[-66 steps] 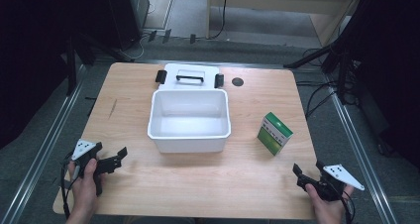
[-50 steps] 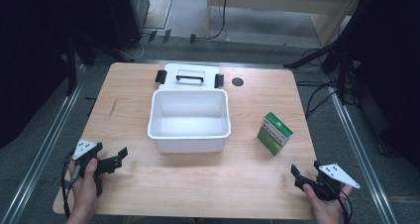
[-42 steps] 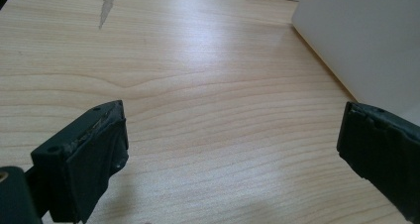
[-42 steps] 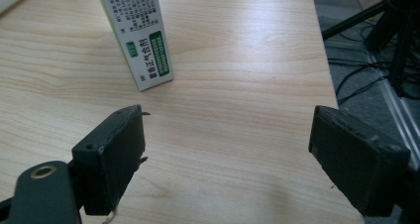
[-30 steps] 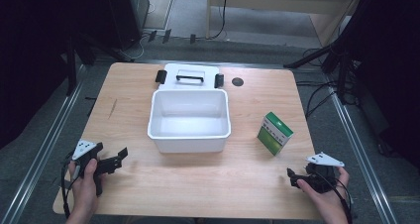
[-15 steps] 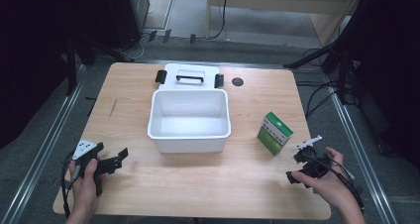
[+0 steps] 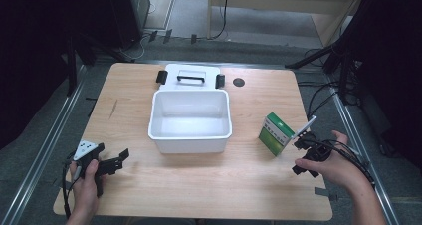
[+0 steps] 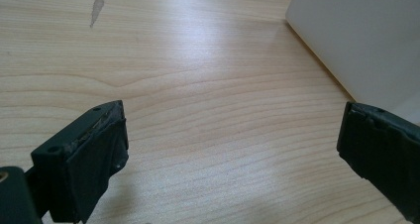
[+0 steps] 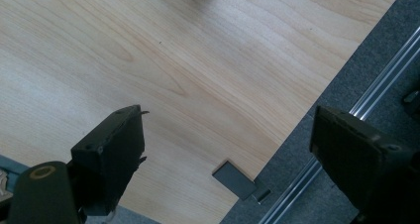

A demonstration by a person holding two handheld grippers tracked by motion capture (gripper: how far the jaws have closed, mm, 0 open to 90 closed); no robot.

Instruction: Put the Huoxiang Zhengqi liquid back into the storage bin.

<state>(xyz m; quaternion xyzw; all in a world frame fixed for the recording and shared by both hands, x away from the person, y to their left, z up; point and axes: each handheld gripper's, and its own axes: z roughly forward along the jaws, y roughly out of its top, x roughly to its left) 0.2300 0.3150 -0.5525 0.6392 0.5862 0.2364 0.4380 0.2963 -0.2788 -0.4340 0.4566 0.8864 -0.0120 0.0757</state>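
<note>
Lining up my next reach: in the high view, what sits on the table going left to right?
Left tool → white bin → green box → right tool.

Two black jaws of the left gripper (image 8: 233, 154) rise from the bottom edge, set wide apart over the pale wooden tabletop (image 8: 188, 85). A smooth white plastic bin wall (image 8: 361, 35) stands at the upper right, and a small grey streak (image 8: 97, 3) marks the wood at the upper left.
</note>
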